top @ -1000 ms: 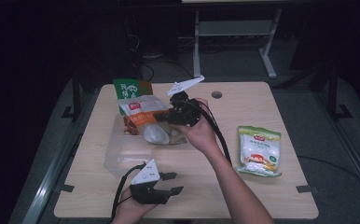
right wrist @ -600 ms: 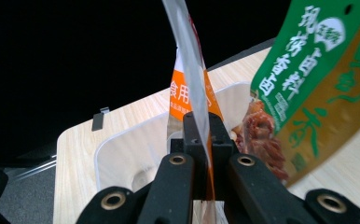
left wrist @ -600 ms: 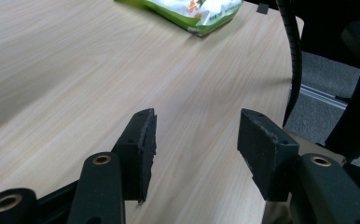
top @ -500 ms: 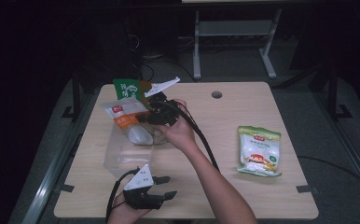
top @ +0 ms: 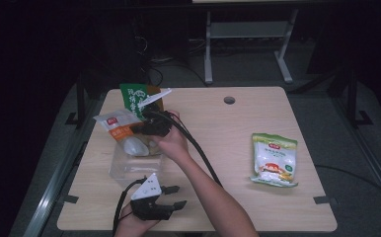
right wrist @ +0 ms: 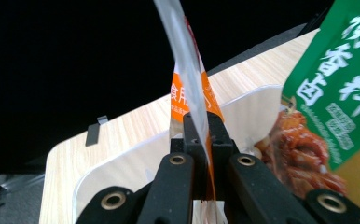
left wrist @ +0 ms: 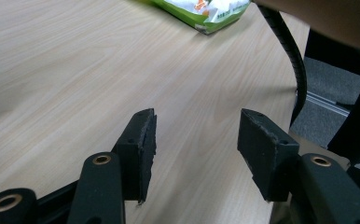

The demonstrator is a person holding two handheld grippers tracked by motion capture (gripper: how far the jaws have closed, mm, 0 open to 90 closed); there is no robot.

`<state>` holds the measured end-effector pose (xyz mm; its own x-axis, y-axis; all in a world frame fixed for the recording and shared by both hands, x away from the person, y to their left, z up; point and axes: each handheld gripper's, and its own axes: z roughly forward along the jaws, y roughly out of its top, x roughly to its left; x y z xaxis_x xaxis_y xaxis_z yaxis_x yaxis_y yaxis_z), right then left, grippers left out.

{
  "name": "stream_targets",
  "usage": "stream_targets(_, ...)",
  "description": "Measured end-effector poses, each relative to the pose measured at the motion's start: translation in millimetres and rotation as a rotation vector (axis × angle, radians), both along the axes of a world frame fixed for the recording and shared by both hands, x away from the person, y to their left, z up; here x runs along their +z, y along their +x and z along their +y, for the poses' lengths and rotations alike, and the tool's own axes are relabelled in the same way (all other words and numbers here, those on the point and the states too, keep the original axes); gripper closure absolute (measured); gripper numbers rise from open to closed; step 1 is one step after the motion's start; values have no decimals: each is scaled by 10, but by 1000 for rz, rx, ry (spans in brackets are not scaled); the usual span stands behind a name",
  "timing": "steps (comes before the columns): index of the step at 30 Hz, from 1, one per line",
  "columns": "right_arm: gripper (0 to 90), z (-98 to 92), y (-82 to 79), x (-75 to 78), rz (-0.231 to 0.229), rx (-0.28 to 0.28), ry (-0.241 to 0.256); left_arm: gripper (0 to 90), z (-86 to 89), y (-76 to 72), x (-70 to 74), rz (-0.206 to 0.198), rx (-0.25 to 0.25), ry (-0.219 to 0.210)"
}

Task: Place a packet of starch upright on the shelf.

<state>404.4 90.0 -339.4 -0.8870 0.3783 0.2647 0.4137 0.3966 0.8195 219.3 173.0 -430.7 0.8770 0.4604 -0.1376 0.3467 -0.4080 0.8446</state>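
Your right fingers (right wrist: 200, 135) pinched the orange packet (top: 117, 129) over the clear bin (top: 129, 165) to drop it in, left fingers (left wrist: 141, 149) spread idle.

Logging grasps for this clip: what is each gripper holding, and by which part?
The right gripper is shut on the orange packet, pinching its thin edge above the clear bin. The left gripper is open, holding nothing.

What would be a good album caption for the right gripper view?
Right gripper clamps an orange-and-clear snack packet above a clear plastic bin, beside a green food pouch.
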Motion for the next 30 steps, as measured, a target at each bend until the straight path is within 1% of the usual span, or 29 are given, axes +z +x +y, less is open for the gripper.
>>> stream_targets(2, 899, 30, 11, -41, 10, -8, 17, 468, 3, 2, -1, -4, -6, 5)
stream_targets(4, 899, 46, 25, -80, 17, -12, 40, 468, 2, 7, -3, -19, -15, 14)
stream_targets(6, 899, 57, 29, -119, 23, -24, 59, 468, -5, -3, -4, -12, -13, 11)
stream_targets(7, 899, 57, 29, -119, 23, -24, 59, 468, -5, -3, -4, -12, -13, 11)
stream_targets(8, 899, 68, 25, -171, 24, -32, 70, 467, -9, -4, -4, -11, -12, 7)
stream_targets(10, 898, 78, 20, -233, 26, -43, 70, 468, -7, -1, -4, -12, -12, 11)
stream_targets(12, 898, 62, 8, -286, 9, -63, 92, 468, -1, 3, -6, -14, -10, 9)
stream_targets(13, 896, 48, 2, -298, -1, -70, 89, 468, 1, 5, -6, -14, -9, 8)
stream_targets(14, 894, 36, 2, -311, 3, -70, 95, 468, 1, 7, -7, -15, -8, 7)
stream_targets(15, 893, 22, 5, -321, 9, -67, 92, 468, 0, 10, -9, -14, -9, 8)
stream_targets(16, 891, 7, 7, -331, 0, -65, 84, 469, -2, 11, -10, -14, -10, 10)
stream_targets(17, 877, 2, -1, -335, 5, -60, 66, 469, -6, 11, -12, -13, -11, 12)
stream_targets(18, 844, 2, -6, -343, 10, -44, 44, 468, -10, 11, -13, -12, -13, 14)
stream_targets(19, 830, -5, -15, -350, -6, -37, 23, 468, -17, 10, -16, -12, -13, 11)
stream_targets(23, 809, -60, -39, -341, -7, -25, 6, 468, -28, 7, -16, -13, -14, 13)
stream_targets(24, 782, -112, -47, -326, -8, -28, -7, 468, -31, 8, -18, -14, -15, 13)
stream_targets(26, 776, -169, -52, -305, 2, -29, -11, 468, -35, 15, -19, -19, -21, 21)
stream_targets(27, 774, -194, -50, -296, -7, -32, -16, 468, -41, 11, -23, -10, -18, 18)
stream_targets(30, 765, -257, -55, -265, -5, -32, -18, 468, -53, 11, -26, -8, -15, 20)
